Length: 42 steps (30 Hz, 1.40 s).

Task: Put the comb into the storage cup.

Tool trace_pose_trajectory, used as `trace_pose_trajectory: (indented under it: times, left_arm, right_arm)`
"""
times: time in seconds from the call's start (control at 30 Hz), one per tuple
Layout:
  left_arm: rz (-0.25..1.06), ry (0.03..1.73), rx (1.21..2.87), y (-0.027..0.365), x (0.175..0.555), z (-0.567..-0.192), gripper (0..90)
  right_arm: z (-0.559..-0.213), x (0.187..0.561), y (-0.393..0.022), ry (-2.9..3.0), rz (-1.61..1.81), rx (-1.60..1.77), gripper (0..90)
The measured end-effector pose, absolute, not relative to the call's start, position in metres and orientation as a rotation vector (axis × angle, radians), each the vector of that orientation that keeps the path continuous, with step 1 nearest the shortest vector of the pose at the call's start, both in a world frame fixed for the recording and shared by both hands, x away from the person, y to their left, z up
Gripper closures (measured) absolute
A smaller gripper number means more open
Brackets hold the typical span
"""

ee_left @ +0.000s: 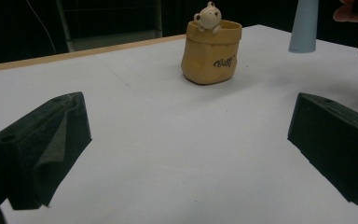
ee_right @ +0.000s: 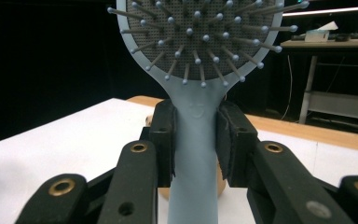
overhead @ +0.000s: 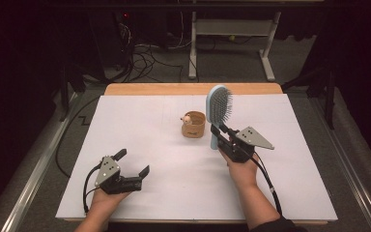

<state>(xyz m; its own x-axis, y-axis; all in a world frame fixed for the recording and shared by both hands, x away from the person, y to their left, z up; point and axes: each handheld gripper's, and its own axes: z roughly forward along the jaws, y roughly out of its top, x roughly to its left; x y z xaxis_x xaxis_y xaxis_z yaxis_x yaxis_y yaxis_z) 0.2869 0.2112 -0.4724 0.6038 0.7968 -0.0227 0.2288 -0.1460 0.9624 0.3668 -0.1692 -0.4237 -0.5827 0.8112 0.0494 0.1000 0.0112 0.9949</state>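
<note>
A light blue hairbrush (overhead: 218, 107) stands upright in the air right of the table's middle, bristles facing right. My right gripper (overhead: 221, 132) is shut on its handle (ee_right: 195, 140), the pads pressed on both sides just below the bristled head (ee_right: 200, 37). A small tan pot with a little bear figure on its rim (overhead: 193, 124) sits on the white table just left of the brush (ee_left: 303, 25); the same pot (ee_left: 211, 51) lies ahead of my left gripper. My left gripper (overhead: 134, 163) rests low at the front left, open, nothing between its jaws.
The white sheet (overhead: 140, 125) covers a wooden table whose far edge (overhead: 193, 89) shows. Behind it stand a white desk frame (overhead: 232, 43) and loose cables on the floor (overhead: 145, 58). A metal rail (overhead: 34, 169) runs along the left side.
</note>
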Motion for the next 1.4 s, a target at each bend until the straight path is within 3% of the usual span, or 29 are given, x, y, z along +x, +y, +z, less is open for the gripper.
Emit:
trace_pose_trajectory:
  times: [0.77,1.4]
  left_arm:
    - [0.603,0.84,1.7,0.21,0.285,-0.473,0.2]
    - [0.598,0.842,1.691,0.212,0.284,-0.473,0.2]
  right_arm:
    - [-0.381,0.422,-0.13,1.685,1.623,0.897,71.6]
    - [-0.39,0.455,-0.11,1.702,1.595,0.926,71.6]
